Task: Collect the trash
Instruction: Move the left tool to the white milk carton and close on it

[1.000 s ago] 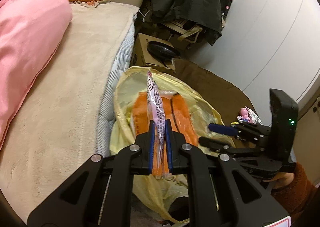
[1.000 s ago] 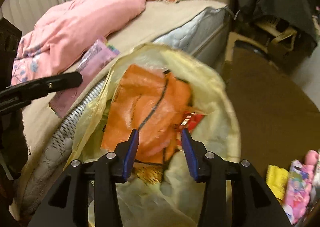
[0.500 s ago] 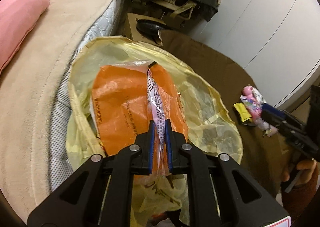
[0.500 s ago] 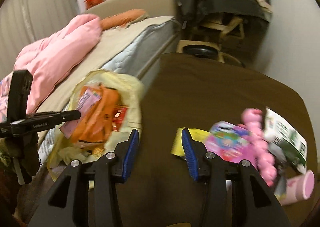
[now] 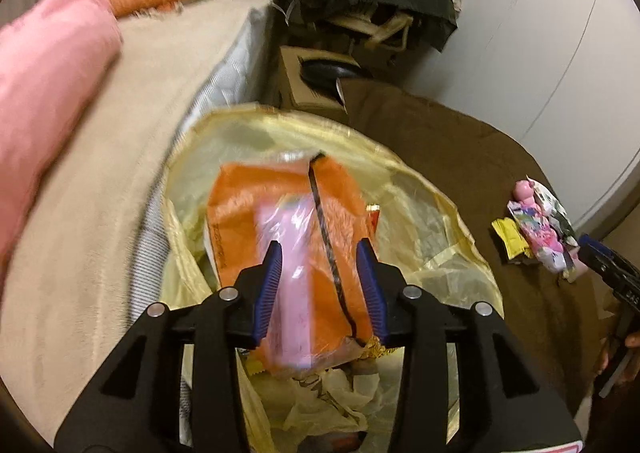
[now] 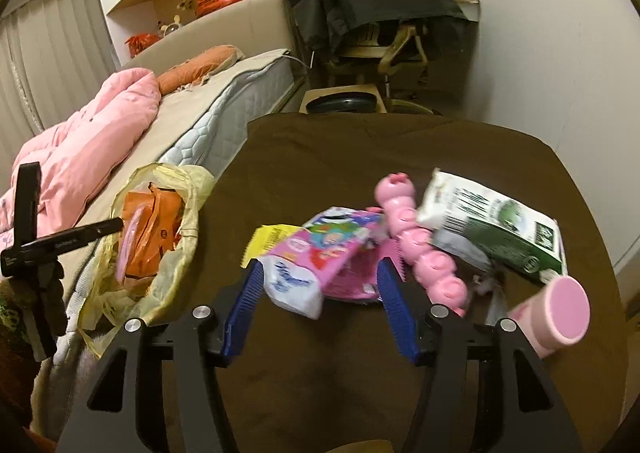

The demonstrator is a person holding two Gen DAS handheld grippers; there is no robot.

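Some trash in the bag, more still out on the brown surface.

Left gripper (image 5: 319, 273) over the yellow trash bag (image 5: 460, 253), jaws wide apart and holding nothing. Just past them, a pink wrapper (image 5: 290, 249) lying loose on an orange packet (image 5: 240, 213) inside the bag. Looks like one piece dropped in, so part of the job done. Right gripper (image 6: 320, 295) low over the brown surface (image 6: 360, 157), jaws spread and empty, one on each side of a pink and white snack pack (image 6: 328, 257) but not squeezing it. Still left out there: a yellow wrapper (image 6: 266, 239), a pink bumpy toy (image 6: 416, 245), a green and white carton (image 6: 496, 229) and a pink cup (image 6: 556, 313) on its side. Farther back, a bed (image 6: 224, 109) with a pink blanket (image 6: 92, 145).
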